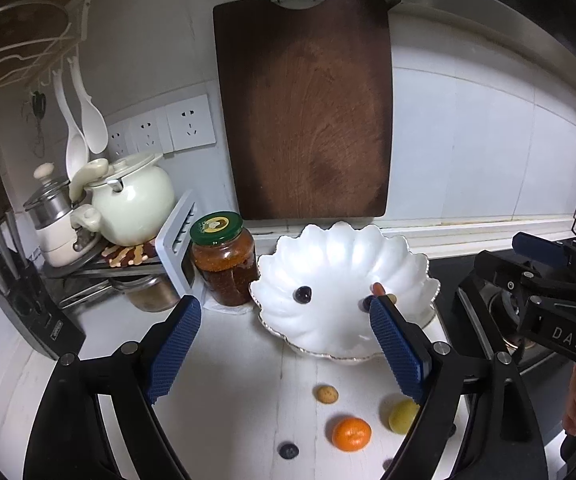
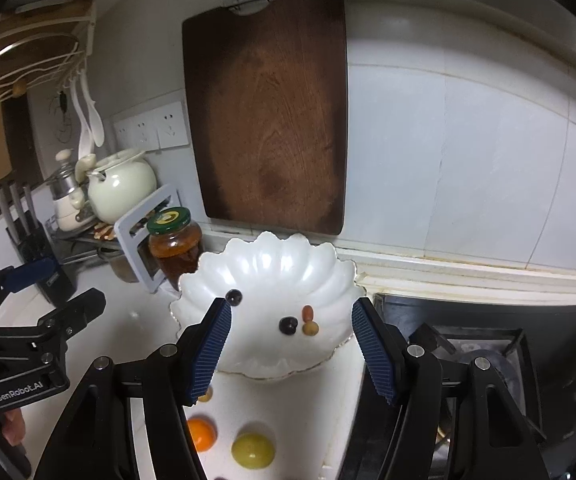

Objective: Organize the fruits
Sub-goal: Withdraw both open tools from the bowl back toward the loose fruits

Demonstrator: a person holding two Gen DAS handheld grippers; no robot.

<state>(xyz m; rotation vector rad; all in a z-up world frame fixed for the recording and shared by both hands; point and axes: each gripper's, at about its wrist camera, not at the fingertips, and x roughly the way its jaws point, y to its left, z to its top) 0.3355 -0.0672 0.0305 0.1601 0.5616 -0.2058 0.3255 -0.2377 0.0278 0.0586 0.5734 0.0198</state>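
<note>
A white scalloped bowl [image 1: 327, 236] [image 2: 272, 242] stands on the white counter and holds two dark grapes [image 2: 233, 297] [image 2: 288, 325], a small red fruit [image 2: 307, 312] and a small tan one [image 2: 310, 328]. In front of the bowl lie a mandarin [image 1: 351, 434] [image 2: 202, 434], a yellow-green fruit [image 1: 403, 416] [image 2: 253, 450], a small tan fruit [image 1: 325, 394] and a dark berry [image 1: 289, 451]. My left gripper [image 1: 284, 304] hovers open above these loose fruits, nothing between its blue pads. Beside it, my right gripper [image 2: 291, 304] is open too and empty, facing the bowl.
A jar with a green lid [image 1: 224, 258] stands just left of the bowl. Behind it a dark cutting board [image 1: 303, 108] leans on the wall. A cream pot [image 1: 132, 200] and knife block [image 1: 28, 304] fill the left; a gas hob [image 2: 487, 340] lies right.
</note>
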